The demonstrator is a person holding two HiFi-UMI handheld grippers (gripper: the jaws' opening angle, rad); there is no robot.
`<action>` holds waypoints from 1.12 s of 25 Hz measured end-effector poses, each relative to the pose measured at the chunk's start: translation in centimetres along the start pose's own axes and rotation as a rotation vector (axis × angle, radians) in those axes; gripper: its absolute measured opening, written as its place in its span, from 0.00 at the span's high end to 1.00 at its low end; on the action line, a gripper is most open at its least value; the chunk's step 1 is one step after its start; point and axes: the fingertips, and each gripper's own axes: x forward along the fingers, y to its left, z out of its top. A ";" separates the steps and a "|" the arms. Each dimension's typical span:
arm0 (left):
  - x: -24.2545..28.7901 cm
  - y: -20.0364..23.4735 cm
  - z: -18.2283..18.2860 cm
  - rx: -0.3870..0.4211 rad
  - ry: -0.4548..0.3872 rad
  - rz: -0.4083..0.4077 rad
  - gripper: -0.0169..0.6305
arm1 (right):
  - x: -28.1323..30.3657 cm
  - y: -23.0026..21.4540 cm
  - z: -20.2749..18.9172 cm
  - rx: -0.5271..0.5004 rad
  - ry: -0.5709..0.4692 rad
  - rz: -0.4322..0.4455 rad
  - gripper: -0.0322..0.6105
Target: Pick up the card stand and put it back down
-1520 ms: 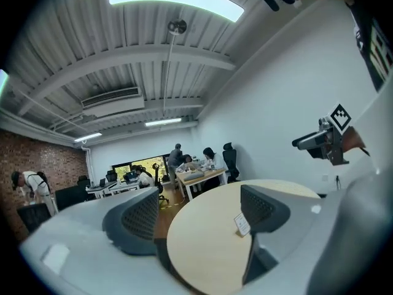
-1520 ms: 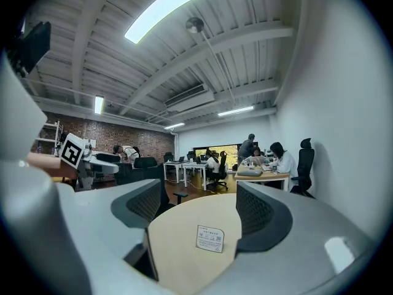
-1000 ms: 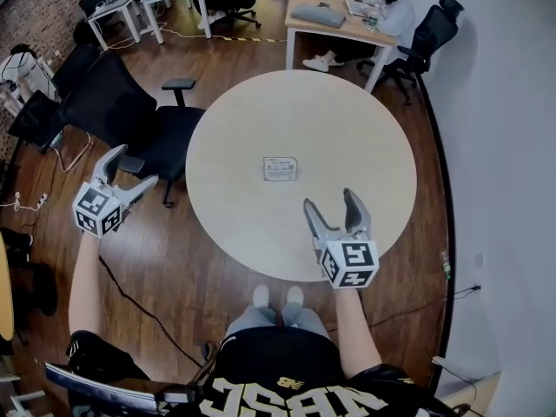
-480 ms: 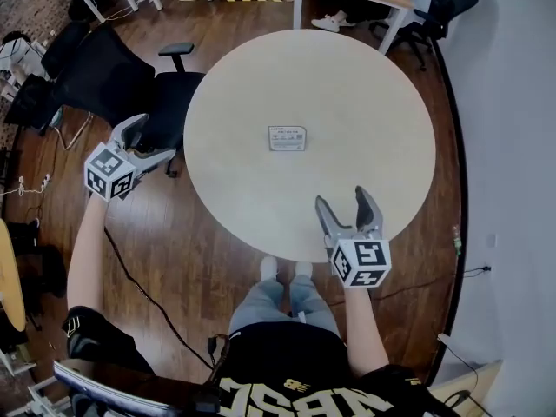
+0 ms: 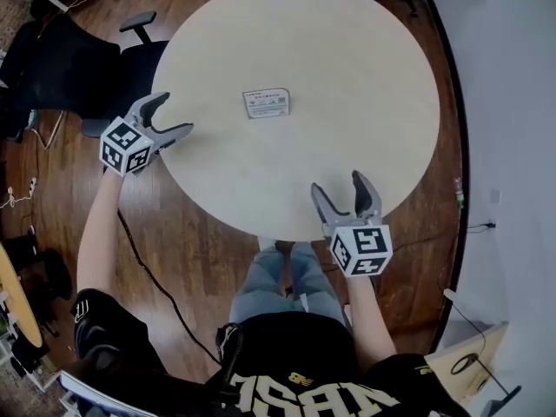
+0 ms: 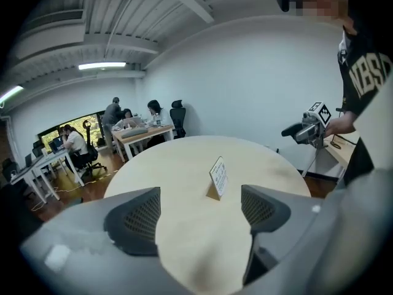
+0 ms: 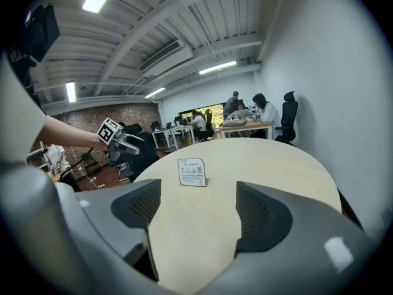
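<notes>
Pale round table on dark wooden floor bears the card stand; left gripper jaws, wide, are closing on nothing; right gripper gapes empty.

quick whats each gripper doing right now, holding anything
Left gripper: open and empty, its jaws closing slightly.
Right gripper: open and empty.
The card stand sits untouched on the table.

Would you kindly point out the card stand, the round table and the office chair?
card stand (image 5: 266, 102), head view, centre of its face.
round table (image 5: 373, 76), head view, bare top near right rim.
office chair (image 5: 104, 76), head view, black upholstery.
</notes>
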 end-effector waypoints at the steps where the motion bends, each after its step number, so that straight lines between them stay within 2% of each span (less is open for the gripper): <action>1: 1.4 -0.2 -0.3 -0.002 0.001 -0.018 0.32 | 0.3 -0.2 -0.4 0.008 0.007 -0.001 0.35; 7: 10.8 -2.5 -0.2 -0.010 -0.024 -0.148 0.34 | 0.9 -2.1 -1.9 0.070 -0.008 -0.018 0.35; 11: 15.8 -3.7 0.6 -0.016 -0.044 -0.206 0.35 | 1.1 -3.8 -2.1 0.082 -0.015 -0.026 0.35; 14: 18.9 -4.2 1.0 -0.020 -0.055 -0.236 0.40 | 1.5 -5.2 -2.2 0.093 -0.014 -0.050 0.35; 15: 19.8 -4.5 1.2 -0.026 -0.060 -0.243 0.45 | 1.6 -5.6 -2.3 0.098 -0.010 -0.057 0.35; 17: 21.3 -5.3 1.6 -0.041 -0.071 -0.257 0.46 | 1.5 -6.0 -2.8 0.110 -0.002 -0.061 0.35; 20: 22.6 -6.4 2.0 -0.036 -0.075 -0.271 0.57 | 1.2 -6.5 -3.5 0.121 0.002 -0.062 0.35; 21: 22.8 -6.7 2.1 -0.034 -0.079 -0.277 0.66 | 1.1 -6.6 -3.6 0.126 0.001 -0.059 0.35; 22: 22.9 -7.0 2.2 -0.034 -0.085 -0.287 0.80 | 1.0 -6.5 -3.7 0.134 -0.001 -0.053 0.35; 23: 22.9 -7.3 2.3 -0.038 -0.090 -0.304 0.88 | 1.0 -6.4 -3.6 0.148 -0.006 -0.042 0.35; 25: 22.8 -8.1 2.4 -0.041 -0.090 -0.346 0.94 | 1.0 -5.8 -3.1 0.172 -0.020 -0.016 0.35; 28: 22.1 -9.7 3.5 -0.025 -0.081 -0.386 0.95 | 0.9 -4.9 -1.8 0.169 -0.044 0.011 0.35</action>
